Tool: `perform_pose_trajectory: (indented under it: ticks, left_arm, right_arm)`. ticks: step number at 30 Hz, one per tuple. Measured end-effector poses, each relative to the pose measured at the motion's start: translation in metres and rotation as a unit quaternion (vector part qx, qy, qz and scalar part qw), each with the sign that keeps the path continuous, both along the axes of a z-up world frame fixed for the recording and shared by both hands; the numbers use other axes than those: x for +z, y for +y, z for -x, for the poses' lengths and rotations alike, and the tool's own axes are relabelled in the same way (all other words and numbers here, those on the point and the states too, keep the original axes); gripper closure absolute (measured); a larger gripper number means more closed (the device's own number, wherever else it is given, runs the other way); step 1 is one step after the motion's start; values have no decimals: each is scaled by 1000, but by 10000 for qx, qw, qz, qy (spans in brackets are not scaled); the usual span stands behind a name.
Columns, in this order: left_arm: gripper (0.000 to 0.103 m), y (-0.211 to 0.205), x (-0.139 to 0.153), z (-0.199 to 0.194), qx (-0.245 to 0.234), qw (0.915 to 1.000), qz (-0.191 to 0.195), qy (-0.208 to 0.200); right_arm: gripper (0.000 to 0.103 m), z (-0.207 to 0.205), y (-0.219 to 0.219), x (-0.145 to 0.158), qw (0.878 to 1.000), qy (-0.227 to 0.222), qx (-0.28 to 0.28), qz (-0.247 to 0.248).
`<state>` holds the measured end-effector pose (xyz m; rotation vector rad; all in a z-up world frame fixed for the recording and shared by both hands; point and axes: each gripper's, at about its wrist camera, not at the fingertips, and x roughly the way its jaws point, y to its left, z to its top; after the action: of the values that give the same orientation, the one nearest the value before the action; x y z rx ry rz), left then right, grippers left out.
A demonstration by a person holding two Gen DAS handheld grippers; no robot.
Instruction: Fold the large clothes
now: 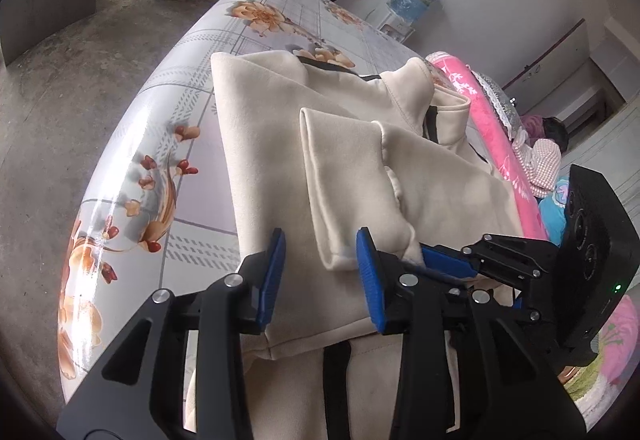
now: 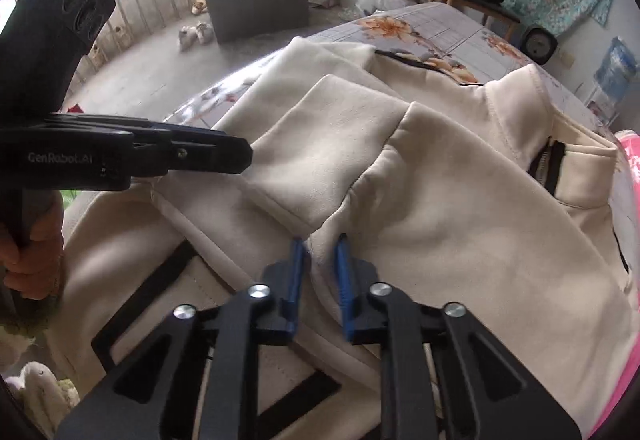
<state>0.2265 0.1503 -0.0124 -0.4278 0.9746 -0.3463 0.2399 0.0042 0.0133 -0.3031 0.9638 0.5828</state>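
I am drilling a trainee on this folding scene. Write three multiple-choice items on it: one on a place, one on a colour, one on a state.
1. Where does the cream jacket lie?
A. on the floor
B. on the flowered table
C. on a chair

2. What colour are the gripper pads?
A. blue
B. red
C. yellow

3. How does the right gripper stand?
A. wide open above the jacket
B. nearly shut, pinching a fold
C. holding a bottle

Answers: B, the flowered top shows around the jacket; A, blue strips line the fingers; B, cloth sits between its narrow jaws.
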Motion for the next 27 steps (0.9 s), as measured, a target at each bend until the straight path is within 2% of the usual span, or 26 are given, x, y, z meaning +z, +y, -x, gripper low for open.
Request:
perform_pose_trajectory:
  ticks: [3,6,8,11,12,14,17,18,21,22,25,27]
  left_arm:
    - [68,3,9,3,-14,9998,-4,-196]
    - [68,0,12,1,-35,9996,-56,-276]
    - [68,-4,13,-2,-69,9996,-81,-279]
    - [68,-8,16,2,-144,9991,-134,-370]
    - [68,-9,18,4,-172,9988,-142,-438]
    - [68,-13,22,9,-294,9978,-126,-579]
    - [64,-26,19,6,-530,9970,-247,-509]
    - [64,-32,14,4,-625,9967,-317,-403]
    - [64,-42,-3,-1,-633,9962,-566,-174]
    - [64,-40,-3,1,-589,9965,-529,-283]
    - [64,-38,-3,3,-521,9971,-501,-227]
    - [64,-37,-1,4,-455,9970,-605,-188]
  right_arm:
    - [92,8,1,11,9999,-91,88,-111]
    - [90,7,7,-1,9999,-27,163,30]
    - [83,6,11,-11,9998,27,195,71]
    - [66,10,6,-3,9999,54,91,66]
    - [57,14,-3,5,9999,78,26,-124]
    - [51,24,-24,22,9985,-13,-97,-541]
    - [45,33,-68,41,9943,-350,-665,-750]
    - [43,33,-91,45,9904,-482,-1053,-756]
    - [40,27,-141,39,9789,-574,-1868,-595]
    - [39,25,-162,30,9724,-607,-2221,-374]
    - [39,20,-217,-6,9510,-101,-3086,-158]
    - [38,34,-245,-6,9405,30,-3299,-813]
